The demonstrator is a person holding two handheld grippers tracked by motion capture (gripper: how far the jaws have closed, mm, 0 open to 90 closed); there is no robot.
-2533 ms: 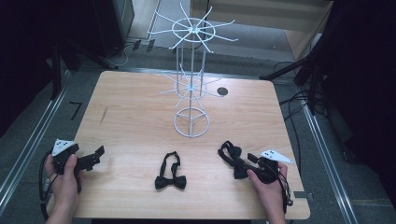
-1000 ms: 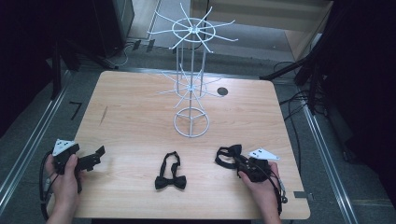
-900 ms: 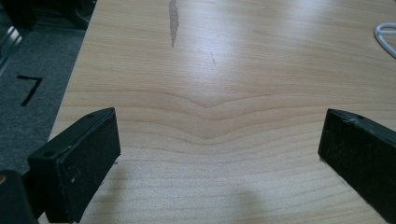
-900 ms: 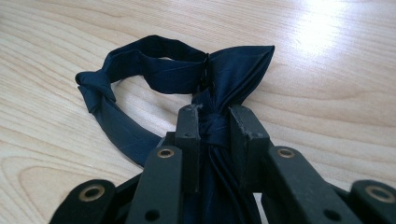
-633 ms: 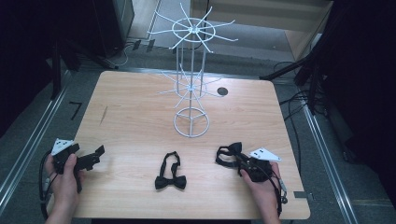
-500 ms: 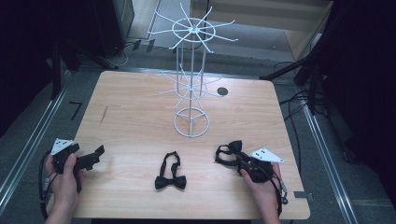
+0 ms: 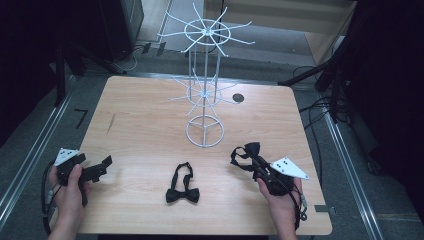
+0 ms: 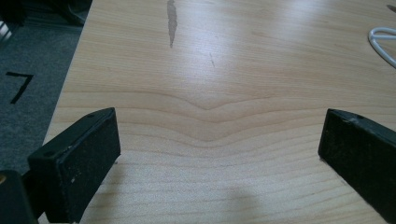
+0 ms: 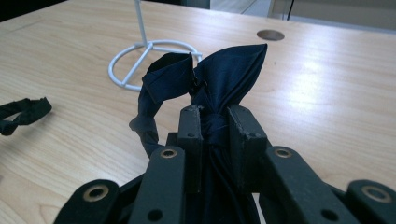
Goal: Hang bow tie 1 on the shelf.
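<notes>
2 bow ties are on show from the high view: one lies flat on the desk near its front edge, the black bow tie, and the other, a dark bow tie, is pinched in the right tongs at the desk's right front. The white wire rack stands behind them, toward the middle of the desk, well apart from both. The left tongs hover over the left front corner, with nothing near them.

In the left gripper view the 2 black jaws of the left tongs stand wide apart over bare wood, holding nothing.

In the right gripper view the right tongs are closed nearly all the way on the knot of the dark bow tie; its wings fan out just beyond the jaw tips and its strap loop hangs down to the left side. The rack's ring base sits farther off, behind the tie.

The risk, as I judge it: the grip is on slick bunched fabric only, so a quick swing could let the tie slide out. The dangling strap could also snag on one of the rack's lower arms before the tie reaches a hook.
</notes>
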